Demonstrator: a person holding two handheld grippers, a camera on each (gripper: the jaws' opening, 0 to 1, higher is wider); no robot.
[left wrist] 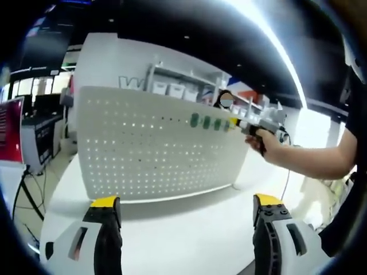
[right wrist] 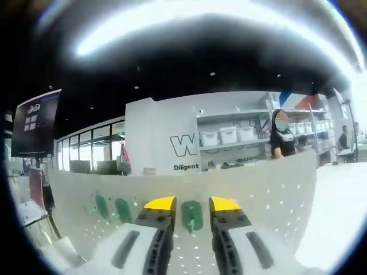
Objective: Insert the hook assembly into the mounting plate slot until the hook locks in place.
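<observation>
**Right gripper at the pegboard's green hooks, left gripper held back**

In the left gripper view, the left gripper (left wrist: 186, 215) hovered above the white table (left wrist: 189, 240) with its 2 yellow-tipped jaws spread wide and nothing between them. Beyond it the white perforated mounting plate (left wrist: 143, 149) stood upright on the table. A row of green hooks (left wrist: 209, 122) sat near the plate's upper right edge. The right gripper (left wrist: 252, 129) came in from the right, held in a person's hand (left wrist: 272, 143), its tip at the right end of that row.

In the right gripper view, the right gripper (right wrist: 192, 205) was close to the plate, its jaws a narrow gap apart. A green hook (right wrist: 192, 215) showed in that gap; I cannot tell whether the jaws pinched it. 2 more green hooks (right wrist: 113, 207) sat to the left on the plate. Far behind, shelves (right wrist: 235, 134) held white bins, and a person (right wrist: 282, 137) stood beside them.
</observation>
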